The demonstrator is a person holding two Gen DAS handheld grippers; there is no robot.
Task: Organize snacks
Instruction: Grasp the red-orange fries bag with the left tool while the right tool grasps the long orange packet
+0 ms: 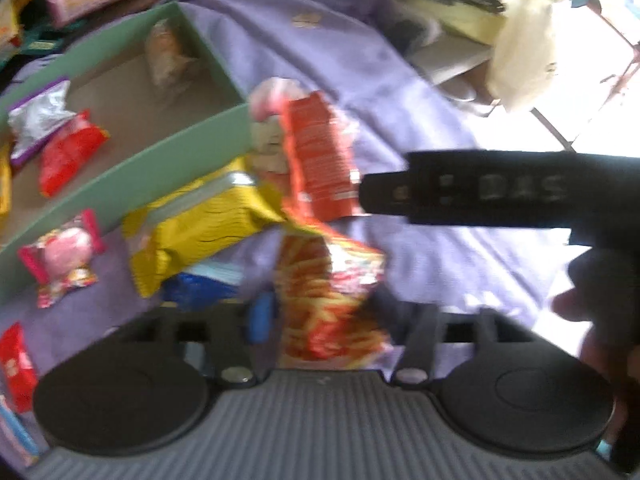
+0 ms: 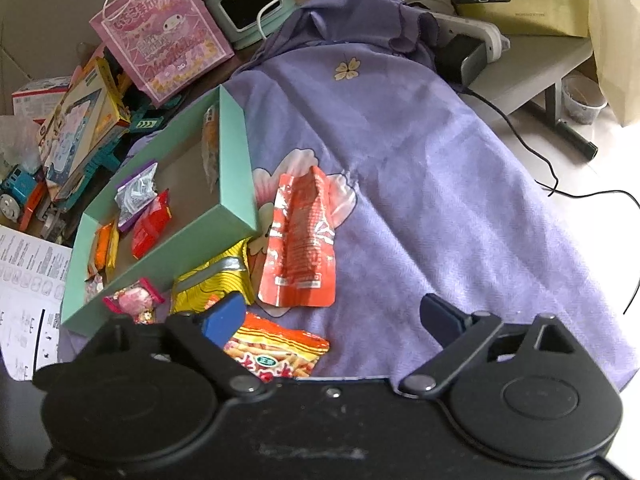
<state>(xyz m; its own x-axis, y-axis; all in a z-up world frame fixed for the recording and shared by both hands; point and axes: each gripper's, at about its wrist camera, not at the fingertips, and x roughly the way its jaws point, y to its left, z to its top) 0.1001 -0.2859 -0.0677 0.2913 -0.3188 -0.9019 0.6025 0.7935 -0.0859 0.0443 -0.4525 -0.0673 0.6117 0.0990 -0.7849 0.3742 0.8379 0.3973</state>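
Observation:
My left gripper (image 1: 320, 316) is shut on an orange-red snack pack printed with sticks (image 1: 324, 292), which it holds above the purple cloth. My right gripper (image 2: 332, 316) is open and empty over the cloth, and the same stick-print pack (image 2: 276, 352) lies between its fingers. A long orange-red pouch (image 2: 300, 240) lies on the cloth ahead and also shows in the left wrist view (image 1: 320, 160). A yellow pack (image 2: 216, 284) and a pink candy (image 2: 134, 300) lie beside the green box (image 2: 236, 208). In the left wrist view the right gripper's black body (image 1: 500, 192) reaches in from the right.
The green box (image 1: 160, 176) holds a silver-purple pack (image 2: 134, 192), a red pack (image 2: 152, 224), orange packs (image 2: 106, 248) and a clear pouch (image 2: 210, 144). A pink gift bag (image 2: 160, 48), boxes and toys crowd the left. A cable (image 2: 532, 152) trails right.

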